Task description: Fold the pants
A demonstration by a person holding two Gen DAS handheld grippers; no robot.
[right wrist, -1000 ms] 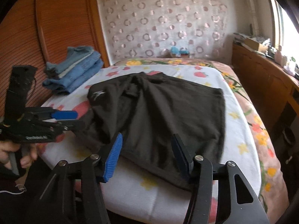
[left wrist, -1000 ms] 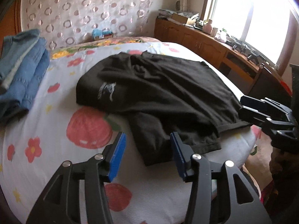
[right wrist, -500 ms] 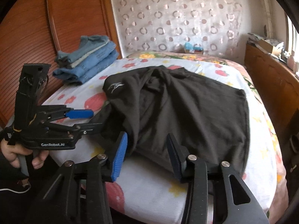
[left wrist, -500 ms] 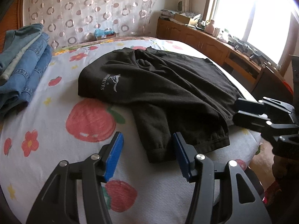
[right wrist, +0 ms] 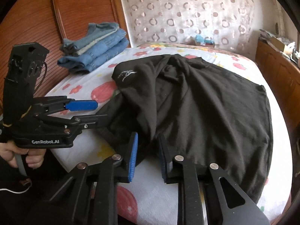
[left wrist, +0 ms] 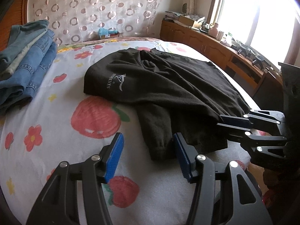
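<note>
Black pants [left wrist: 168, 86] with a grey logo lie crumpled on the flowered bed sheet [left wrist: 56, 127]; they also show in the right wrist view [right wrist: 206, 108]. My left gripper [left wrist: 148, 155] is open, its blue pads on either side of a leg cuff [left wrist: 161, 150] near the bed's front edge. My right gripper [right wrist: 148, 153] is partly open, its jaws around the pants' near edge; it also shows in the left wrist view [left wrist: 225, 121], where its jaws stand close together at the fabric.
A stack of folded blue jeans [left wrist: 22, 60] sits at the bed's far left, by the wooden wall [right wrist: 37, 18]. A patterned headboard [left wrist: 90, 13] stands behind. A wooden cabinet [left wrist: 215, 46] with clutter runs under the window on the right.
Both grippers have moved in towards the pants' near edge. The right gripper's jaws have narrowed around the fabric edge. The left gripper has come up to the leg cuff.
</note>
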